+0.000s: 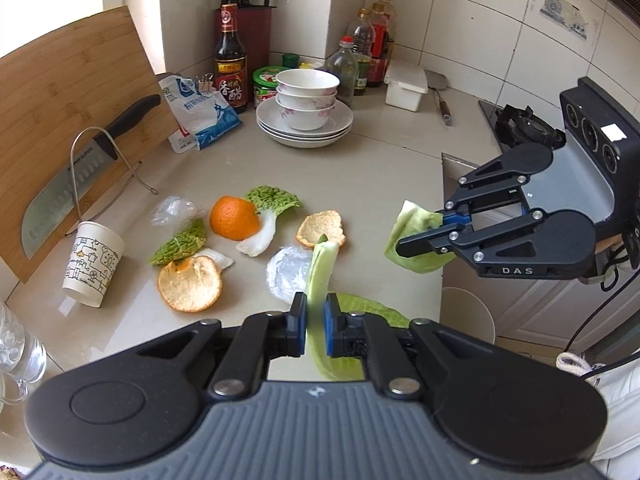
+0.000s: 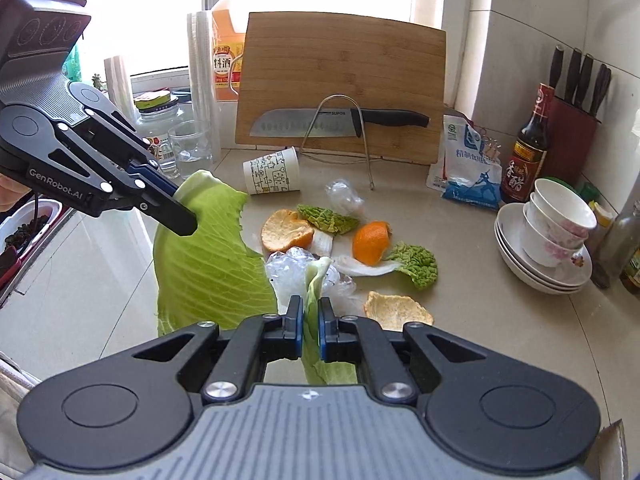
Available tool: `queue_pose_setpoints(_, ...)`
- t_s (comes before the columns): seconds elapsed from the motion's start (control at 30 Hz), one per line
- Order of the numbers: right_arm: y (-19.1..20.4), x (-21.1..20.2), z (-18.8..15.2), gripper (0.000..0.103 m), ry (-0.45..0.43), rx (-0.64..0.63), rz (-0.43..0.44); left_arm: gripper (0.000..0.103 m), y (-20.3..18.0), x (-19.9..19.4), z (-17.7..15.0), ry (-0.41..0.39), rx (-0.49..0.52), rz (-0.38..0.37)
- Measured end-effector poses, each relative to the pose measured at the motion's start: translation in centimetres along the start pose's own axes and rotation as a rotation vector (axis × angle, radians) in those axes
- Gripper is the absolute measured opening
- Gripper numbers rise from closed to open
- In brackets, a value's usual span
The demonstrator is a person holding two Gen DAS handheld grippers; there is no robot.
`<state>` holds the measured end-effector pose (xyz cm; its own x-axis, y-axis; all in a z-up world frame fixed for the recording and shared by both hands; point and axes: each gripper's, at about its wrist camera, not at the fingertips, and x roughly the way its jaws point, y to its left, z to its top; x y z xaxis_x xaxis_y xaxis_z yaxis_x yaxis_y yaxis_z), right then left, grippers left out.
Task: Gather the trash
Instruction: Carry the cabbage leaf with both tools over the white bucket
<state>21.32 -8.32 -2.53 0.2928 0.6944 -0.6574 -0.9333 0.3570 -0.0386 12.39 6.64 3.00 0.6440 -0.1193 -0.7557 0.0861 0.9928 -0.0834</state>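
My left gripper (image 1: 316, 312) is shut on a large pale green cabbage leaf (image 1: 320, 272), which hangs broad and lifted off the worktop (image 2: 208, 264). From the right wrist view that gripper (image 2: 182, 216) comes in at upper left. My right gripper (image 2: 310, 314) is shut on a smaller cabbage piece (image 2: 316, 276); it shows at the right (image 1: 424, 232), past the counter's edge. On the counter lie an orange half (image 1: 234, 218), two orange peels (image 1: 190, 284) (image 1: 322, 228), savoy leaf scraps (image 1: 180, 242), crumpled plastic wrap (image 1: 286, 276) and a tipped paper cup (image 1: 94, 268).
A knife (image 1: 76, 176) rests on a wire stand against a bamboo cutting board (image 1: 68, 80). Stacked bowls on plates (image 1: 306, 100), a salt bag (image 1: 204, 112), sauce bottles and a knife block stand at the back. A gas hob (image 1: 524, 128) is at the right, a glass mug (image 1: 16, 356) at the left.
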Motion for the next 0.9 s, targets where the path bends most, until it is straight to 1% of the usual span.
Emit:
queue_pose_setpoints(0.13, -0.3, -0.7, -1.0, 0.009, 0.005, 0.036, -0.027, 0.007, -1.4, 0.4, -0.3, 0.029, 0.032, -0.042)
queue_pose_setpoints(0.2, -0.3, -1.0, -1.4, 0.009, 0.006, 0.053, -0.035, 0.007, -1.9, 0.7, -0.4, 0.034, 0.044, -0.046)
queue_pose_setpoints(0.3, -0.3, -1.5, -1.9, 0.009, 0.006, 0.066, -0.051, 0.007, -2.4, 0.8, -0.3, 0.033, 0.045, -0.059)
queue_pose_setpoints(0.5, -0.5, -3.2, -3.3, 0.009, -0.005, 0.119, -0.105, 0.007, -3.5, 1.8, 0.6, 0.024, 0.083, -0.098)
queue_pose_setpoints(0.7, -1.7, -5.4, -6.2, 0.009, 0.001, 0.225, -0.212, 0.007, -5.8, 4.4, 2.2, 0.029, 0.152, -0.182)
queue_pose_setpoints(0.9, -3.2, -7.9, -11.1, 0.009, 0.034, 0.381, -0.354, 0.007, -9.8, 8.3, 4.0, 0.057, 0.243, -0.294)
